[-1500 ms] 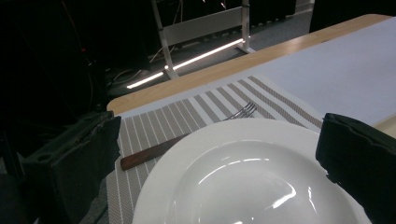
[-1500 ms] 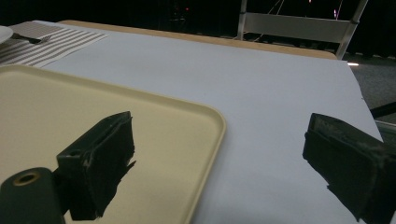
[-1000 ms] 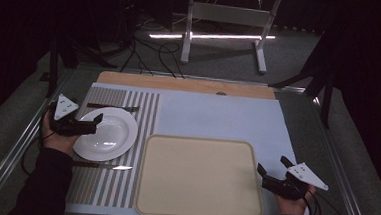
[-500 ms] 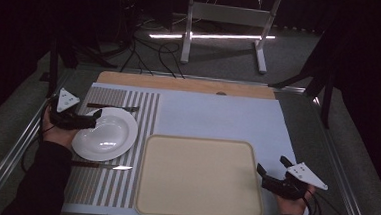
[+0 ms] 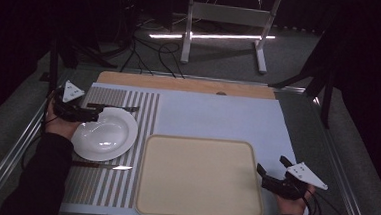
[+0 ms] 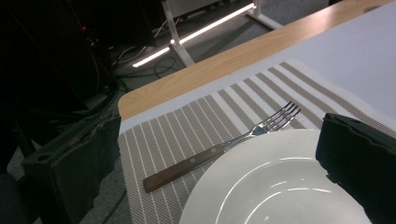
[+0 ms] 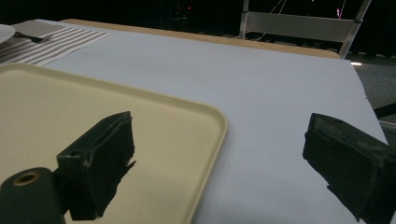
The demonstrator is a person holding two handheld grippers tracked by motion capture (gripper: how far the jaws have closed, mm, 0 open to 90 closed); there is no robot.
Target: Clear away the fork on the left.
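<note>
A white plate lies on a striped placemat at the table's left. Behind it rests a wooden-handled fork, and a knife lies in front. My left gripper stands open over the plate's far-left rim, one jaw outside the rim and one above the plate. A cream tray sits at the front centre. My right gripper is open beside the tray's right edge, its jaws straddling the near corner.
A pale blue mat covers the table, with a wooden strip along the far edge. Metal rails run down both table sides. A white stand and cables lie on the dark floor beyond.
My left gripper has drifted slightly back and left along the plate's far rim. The right gripper has stayed by the tray.
</note>
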